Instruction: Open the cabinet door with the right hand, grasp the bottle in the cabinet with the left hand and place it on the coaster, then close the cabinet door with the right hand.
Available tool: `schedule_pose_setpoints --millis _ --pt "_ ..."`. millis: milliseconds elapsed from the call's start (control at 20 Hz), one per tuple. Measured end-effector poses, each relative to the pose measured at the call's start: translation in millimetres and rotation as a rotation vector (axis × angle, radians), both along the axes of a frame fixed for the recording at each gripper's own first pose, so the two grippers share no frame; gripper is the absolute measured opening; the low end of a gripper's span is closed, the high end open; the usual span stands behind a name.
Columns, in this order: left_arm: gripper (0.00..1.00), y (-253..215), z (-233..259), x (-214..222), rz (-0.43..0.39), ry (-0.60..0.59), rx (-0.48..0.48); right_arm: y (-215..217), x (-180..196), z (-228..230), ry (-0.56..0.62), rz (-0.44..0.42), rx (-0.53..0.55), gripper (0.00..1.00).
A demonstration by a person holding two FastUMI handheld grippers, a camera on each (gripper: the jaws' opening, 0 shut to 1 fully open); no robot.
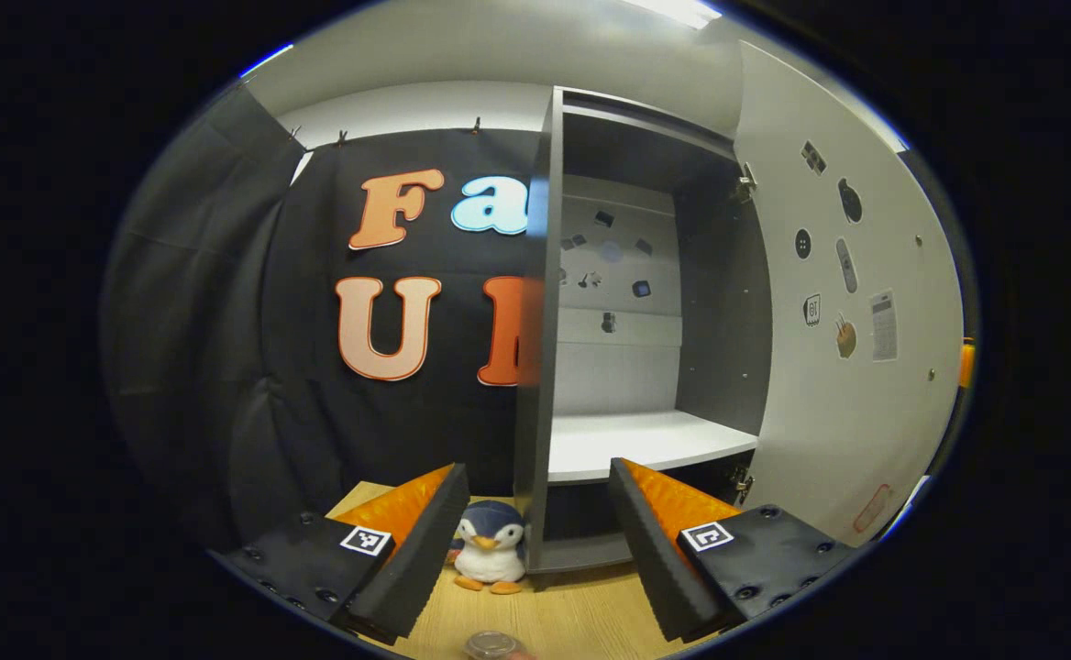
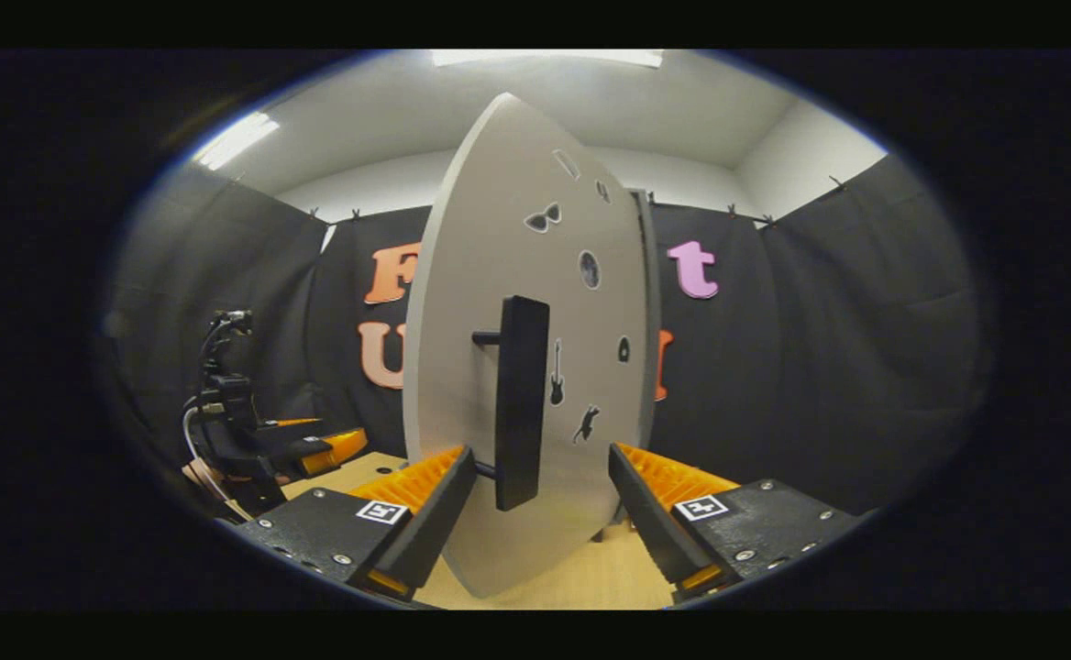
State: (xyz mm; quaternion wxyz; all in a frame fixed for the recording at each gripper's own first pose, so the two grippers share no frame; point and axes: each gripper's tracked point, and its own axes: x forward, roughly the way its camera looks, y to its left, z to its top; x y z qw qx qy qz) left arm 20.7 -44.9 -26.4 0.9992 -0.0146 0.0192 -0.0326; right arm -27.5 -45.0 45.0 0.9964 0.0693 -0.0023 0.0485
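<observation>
Straight ahead of the right gripper (image 2: 543, 500), the door handle (image 2: 521, 403) stands upright between its wide-open, empty fingers; the left gripper (image 1: 535, 541), likewise open and empty, faces the cabinet (image 1: 645, 440).

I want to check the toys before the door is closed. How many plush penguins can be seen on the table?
1. The plush penguin stands on the wooden table, just left of the open cabinet. More may be hidden behind the left gripper.

Round clear object (image 1: 491, 644): cut off at bottom edge, blurred, identity unclear. Door stickers (image 1: 845, 266): too small to make out.
</observation>
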Motion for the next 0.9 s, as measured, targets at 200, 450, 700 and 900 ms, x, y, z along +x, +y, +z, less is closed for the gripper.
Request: schedule_pose_setpoints --millis 200,450,700,900 --pt "0.99 37 0 -2 0.056 0.005 0.008 56 54 -6 -0.010 0.062 -0.008 0.93" --pt "0.99 72 -2 -5 0.112 0.016 0.008 97 109 -10 -0.025 0.089 -0.026 0.96" --pt "0.99 96 -6 -5 0.129 0.033 0.016 108 138 -18 0.000 0.102 0.061 0.96" --pt "0.99 92 -7 0 0.113 0.043 0.028 114 159 -21 0.011 0.113 0.153 0.94"
